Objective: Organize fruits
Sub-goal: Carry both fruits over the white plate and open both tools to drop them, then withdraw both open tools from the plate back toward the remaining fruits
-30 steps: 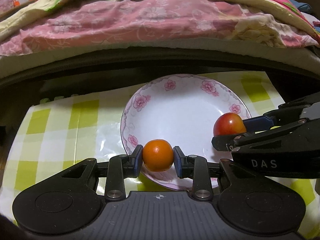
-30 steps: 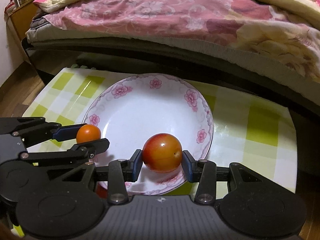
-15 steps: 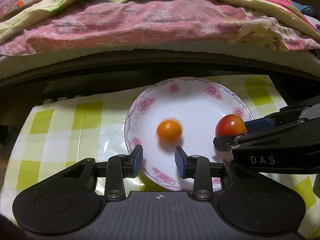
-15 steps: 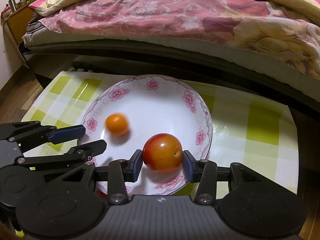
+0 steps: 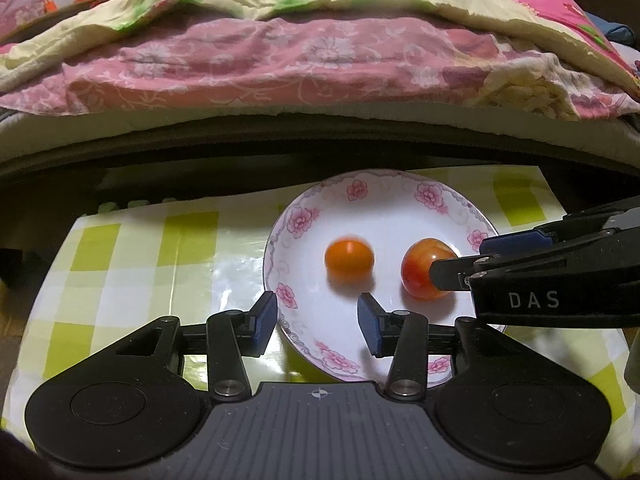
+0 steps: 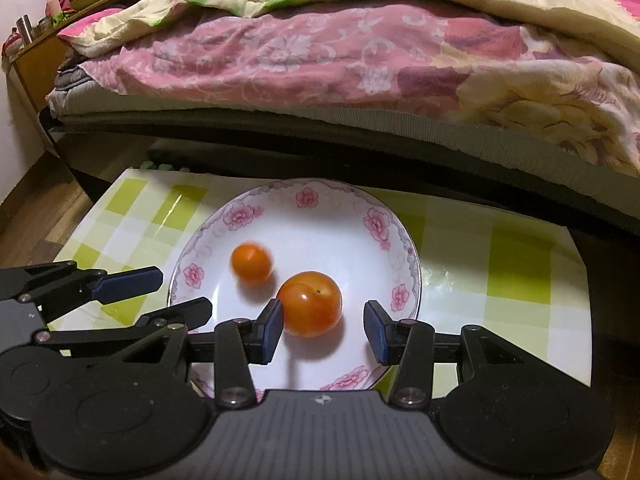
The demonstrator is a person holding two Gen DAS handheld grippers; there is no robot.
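A white plate with pink flowers on its rim [image 5: 304, 220] [image 6: 248, 214] sits on the checked tablecloth. Two fruits lie inside it: a small orange one [image 5: 349, 261] [image 6: 252, 262], slightly blurred, and a larger red-orange one [image 5: 420, 270] [image 6: 310, 304]. My left gripper [image 5: 318, 322] is open over the plate's near-left rim, holding nothing. My right gripper [image 6: 323, 330] is also open; the larger fruit rests on the plate just ahead of its left fingertip. Each gripper shows from the side in the other's view, the right gripper [image 5: 472, 258] and the left gripper [image 6: 180, 294].
The yellow-green and white checked cloth [image 5: 132, 264] [image 6: 512, 264] covers a low table. Right behind it stands a bed with a dark frame [image 5: 280, 148] and a pink floral quilt [image 6: 320, 56]. Wooden floor [image 6: 36, 216] shows at the left.
Both grippers opened and let their fruits go onto the plate. The orange fruit rolled toward the plate's middle. Both grippers drew back a little.
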